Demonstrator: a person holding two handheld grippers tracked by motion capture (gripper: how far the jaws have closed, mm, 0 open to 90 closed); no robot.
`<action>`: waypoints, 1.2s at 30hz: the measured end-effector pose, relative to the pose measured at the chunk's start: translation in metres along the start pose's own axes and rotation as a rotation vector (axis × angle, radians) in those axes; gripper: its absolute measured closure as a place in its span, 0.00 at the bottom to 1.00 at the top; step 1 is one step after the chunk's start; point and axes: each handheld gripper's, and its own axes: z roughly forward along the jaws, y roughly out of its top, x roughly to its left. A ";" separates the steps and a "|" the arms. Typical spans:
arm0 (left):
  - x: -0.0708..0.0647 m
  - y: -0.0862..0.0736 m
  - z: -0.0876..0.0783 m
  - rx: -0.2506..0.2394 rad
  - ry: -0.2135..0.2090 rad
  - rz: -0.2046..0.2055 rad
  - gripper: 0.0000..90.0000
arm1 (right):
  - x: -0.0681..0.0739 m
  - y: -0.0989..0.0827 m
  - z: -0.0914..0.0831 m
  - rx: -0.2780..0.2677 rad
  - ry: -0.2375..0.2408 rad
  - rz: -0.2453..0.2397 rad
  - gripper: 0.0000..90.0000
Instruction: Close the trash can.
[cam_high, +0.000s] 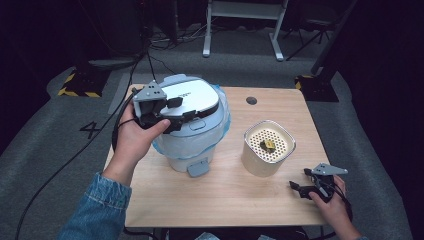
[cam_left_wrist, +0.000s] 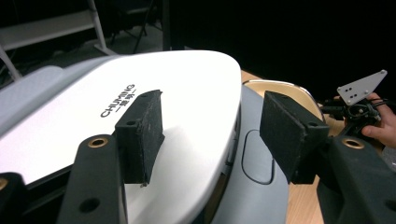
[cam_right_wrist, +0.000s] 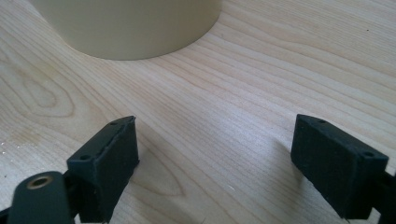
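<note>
- Table of pale wood carries a rice cooker at its left and a cream container at its right, the two apart.
- Cooker lid is white and closed, printed with "CHUMING"; the body is pale grey with a small grey tab at its front foot, and a blue-tinted plastic film wraps its side.
- Left gripper is held in the left hand over the near-left edge of the lid.
- Its jaws are spread wide with nothing pinched: in the left gripper view one pad lies over the white lid top and the other pad hangs off the lid's edge, above the grey body.
- Whether the pads touch the lid I cannot tell.
- Container is a rounded-square tub with a perforated cream insert; a small yellow-green bit lies in the middle of the insert.
- Right gripper sits low at the table's near-right corner, held by the right hand, just beside the container's near-right side.
- Its jaws are spread too, holding nothing; the right gripper view shows both pads close over bare wood, with the container's base ahead of them.
- Blue denim sleeve covers the left forearm.
</note>
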 end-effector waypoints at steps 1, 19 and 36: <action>0.000 -0.001 0.003 0.008 0.002 -0.002 0.46 | 0.000 0.000 0.000 0.000 0.000 0.000 0.17; 0.000 0.000 0.015 0.046 0.100 0.031 0.54 | 0.000 0.000 0.000 0.000 0.000 0.000 0.17; -0.008 0.006 0.019 0.120 0.144 0.099 0.62 | 0.000 0.000 0.000 0.000 0.000 0.000 0.17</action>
